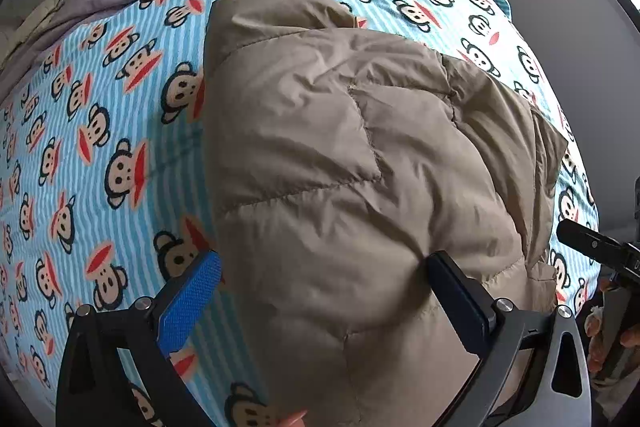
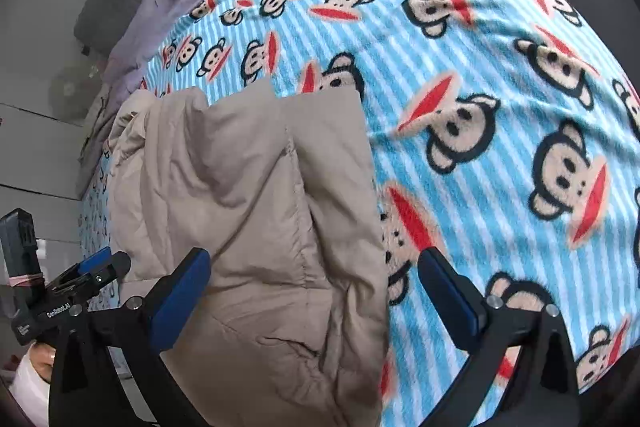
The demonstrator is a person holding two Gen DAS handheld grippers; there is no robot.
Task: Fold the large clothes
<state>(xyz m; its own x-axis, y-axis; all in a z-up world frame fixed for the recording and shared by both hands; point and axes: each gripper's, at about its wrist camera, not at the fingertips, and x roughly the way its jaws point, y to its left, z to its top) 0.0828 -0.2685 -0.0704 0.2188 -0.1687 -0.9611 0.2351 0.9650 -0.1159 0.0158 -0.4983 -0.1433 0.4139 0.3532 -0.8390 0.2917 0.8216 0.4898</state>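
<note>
The right gripper [image 2: 314,285] is seen with jaws spread wide above the folded beige padded jacket [image 2: 248,195]; nothing is clamped. The jacket is laid on a blue striped monkey-print blanket [image 2: 480,75]. The left gripper [image 2: 94,267] is visible at lower left.

The left gripper [image 1: 324,283] has a black frame, silver round screws and blue textured pads on its fingers [image 1: 188,303]; a grey plate with triangular cut-outs sits at the lower right. The right gripper [image 2: 314,287] is black with dark blue pads (same silver screws). At the left edge of the right wrist view, white lettering marks a black handle, a pink band wrapped above it.
</note>
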